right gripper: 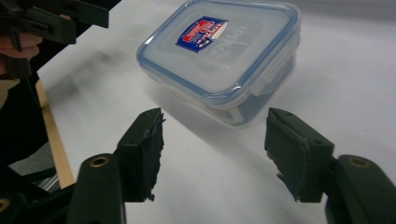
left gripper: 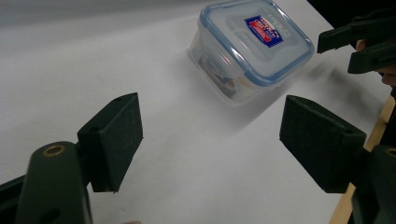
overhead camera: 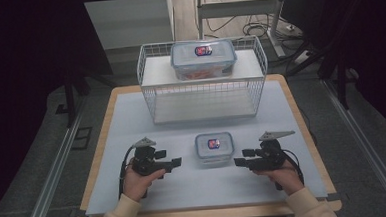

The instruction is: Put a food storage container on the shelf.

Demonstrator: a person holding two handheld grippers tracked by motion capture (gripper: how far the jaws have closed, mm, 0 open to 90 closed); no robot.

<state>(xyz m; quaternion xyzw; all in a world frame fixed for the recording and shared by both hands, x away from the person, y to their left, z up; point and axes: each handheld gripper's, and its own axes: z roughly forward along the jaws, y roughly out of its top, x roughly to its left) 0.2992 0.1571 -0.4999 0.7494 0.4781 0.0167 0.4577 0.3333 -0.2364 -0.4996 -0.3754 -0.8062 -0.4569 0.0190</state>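
Left gripper point(overhead camera: 176, 162): released, at 9 o'clock of small container point(overhead camera: 214, 148).
Right gripper point(overhead camera: 239, 157): released, at 3 o'clock.
Risk: uneven closing likely skids container across mat point(overhead camera: 131, 121).

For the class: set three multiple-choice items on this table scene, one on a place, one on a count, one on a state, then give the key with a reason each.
1. Where does the small container stand?
A. on the mat between the two tools
B. inside the wire basket
C. on the floor

2. How many lidded containers are in the high view?
A. one
B. two
C. four

3. How is the right tool?
A. shut on the lid
B. open, holding nothing
C. shut on a cable

Key:
1 A: it sits on the mat, with the left tool on its other side.
2 B: the small one, plus the large container on the wire basket.
3 B: its jaws stand apart, short of the box.
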